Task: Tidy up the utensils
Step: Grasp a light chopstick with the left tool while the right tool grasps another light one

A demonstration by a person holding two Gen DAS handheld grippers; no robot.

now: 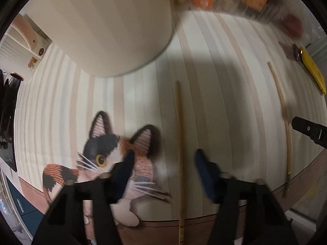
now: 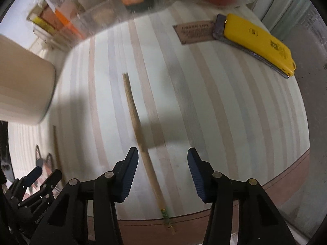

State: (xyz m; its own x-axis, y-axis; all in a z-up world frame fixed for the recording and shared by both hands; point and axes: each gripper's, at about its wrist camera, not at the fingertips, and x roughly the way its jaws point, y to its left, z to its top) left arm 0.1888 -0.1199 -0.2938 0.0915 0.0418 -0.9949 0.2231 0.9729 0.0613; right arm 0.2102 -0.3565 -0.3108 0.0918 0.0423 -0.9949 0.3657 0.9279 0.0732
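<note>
While both grippers point down at the striped mat (image 1: pixel 214 94), only the left wrist view shows the cat figure (image 1: pixel 106 151) at its left. Next comes the cream container (image 1: pixel 106 26), then the left gripper (image 1: pixel 163 163), jaws apart astride one chopstick (image 1: pixel 179 143) without pressing it. Further right, the right gripper (image 2: pixel 162 167) stands apart over the other chopstick (image 2: pixel 141 134). Only its view shows the brown card (image 2: pixel 196 33), lettering unreadable, beside the yellow case (image 2: pixel 259 42).
</note>
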